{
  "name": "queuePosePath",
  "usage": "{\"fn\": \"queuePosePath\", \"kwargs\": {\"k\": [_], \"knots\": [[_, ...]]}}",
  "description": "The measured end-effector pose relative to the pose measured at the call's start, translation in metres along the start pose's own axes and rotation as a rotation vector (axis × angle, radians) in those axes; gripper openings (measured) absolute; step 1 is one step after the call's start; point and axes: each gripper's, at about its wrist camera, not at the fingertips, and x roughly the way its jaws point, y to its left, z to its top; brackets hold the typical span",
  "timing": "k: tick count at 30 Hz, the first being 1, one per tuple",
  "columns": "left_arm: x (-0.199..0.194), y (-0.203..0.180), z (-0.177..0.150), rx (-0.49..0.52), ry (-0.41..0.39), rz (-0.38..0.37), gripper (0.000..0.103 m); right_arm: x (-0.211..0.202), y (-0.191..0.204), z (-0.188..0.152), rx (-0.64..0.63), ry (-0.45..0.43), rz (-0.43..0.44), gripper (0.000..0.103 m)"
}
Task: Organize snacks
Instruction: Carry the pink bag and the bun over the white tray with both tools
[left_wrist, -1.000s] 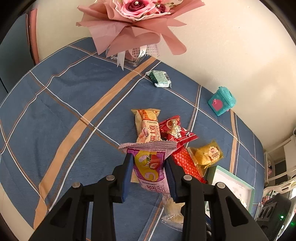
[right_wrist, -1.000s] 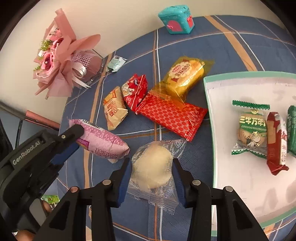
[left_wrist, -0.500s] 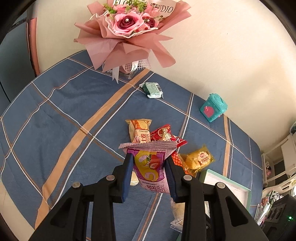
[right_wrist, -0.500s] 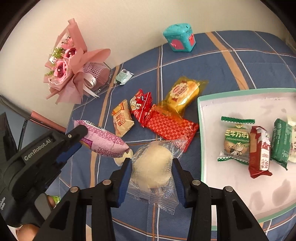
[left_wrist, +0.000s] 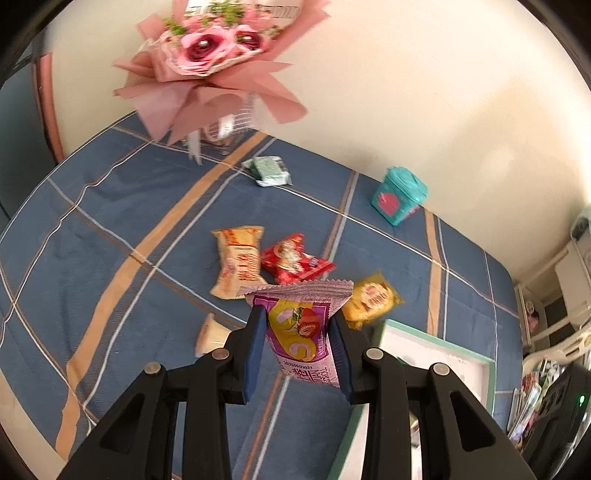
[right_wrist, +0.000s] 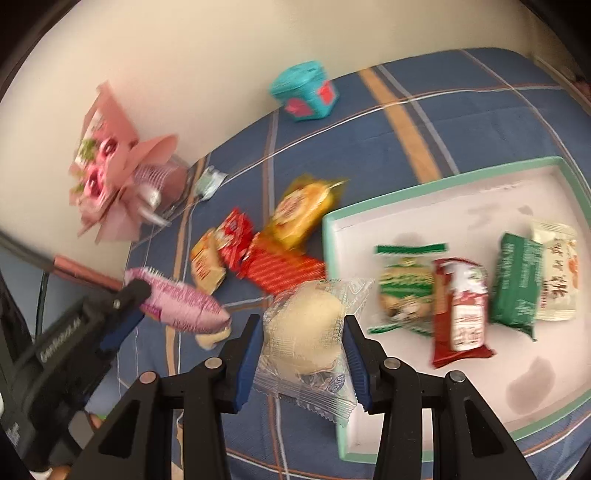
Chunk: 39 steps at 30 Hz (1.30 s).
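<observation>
My left gripper (left_wrist: 297, 332) is shut on a purple snack packet (left_wrist: 301, 328) and holds it above the blue checked cloth; the packet also shows in the right wrist view (right_wrist: 181, 306). My right gripper (right_wrist: 303, 339) is shut on a clear-wrapped pale bun (right_wrist: 304, 332), held at the left edge of the white tray with a green rim (right_wrist: 443, 177). The tray holds several packets, among them a green-topped biscuit (right_wrist: 406, 291) and a red bar (right_wrist: 460, 314). On the cloth lie an orange packet (left_wrist: 238, 262), a red packet (left_wrist: 291, 258) and a yellow packet (left_wrist: 371, 299).
A pink flower bouquet (left_wrist: 218, 59) stands at the back by the wall. A teal box (left_wrist: 399, 195) and a small green packet (left_wrist: 269, 170) lie near the wall. A small pale snack (left_wrist: 208, 334) lies on the cloth. The tray corner (left_wrist: 436, 343) shows at right.
Both grippers have lifted and moved right toward the tray with their packets. The bun now hangs at the tray's left edge. A small pale snack has come into sight on the cloth.
</observation>
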Motion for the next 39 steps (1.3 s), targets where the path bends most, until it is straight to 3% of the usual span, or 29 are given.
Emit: {"fn": "queuePosePath", "kwargs": {"k": [18, 27, 39], "knots": [[0.013, -0.127, -0.045, 0.353, 0.061, -0.040, 0.035, -0.066, -0.138, 0.034, 0.286, -0.182, -0.182, 0.046], [0.036, -0.155, -0.066, 0.444, 0.121, -0.032, 0.035, -0.061, -0.162, 0.041, 0.314, -0.188, -0.197, 0.047], [0.066, -0.177, -0.070, 0.495, 0.120, -0.030, 0.033, -0.042, -0.167, 0.050, 0.275, -0.242, -0.175, 0.047]]}}
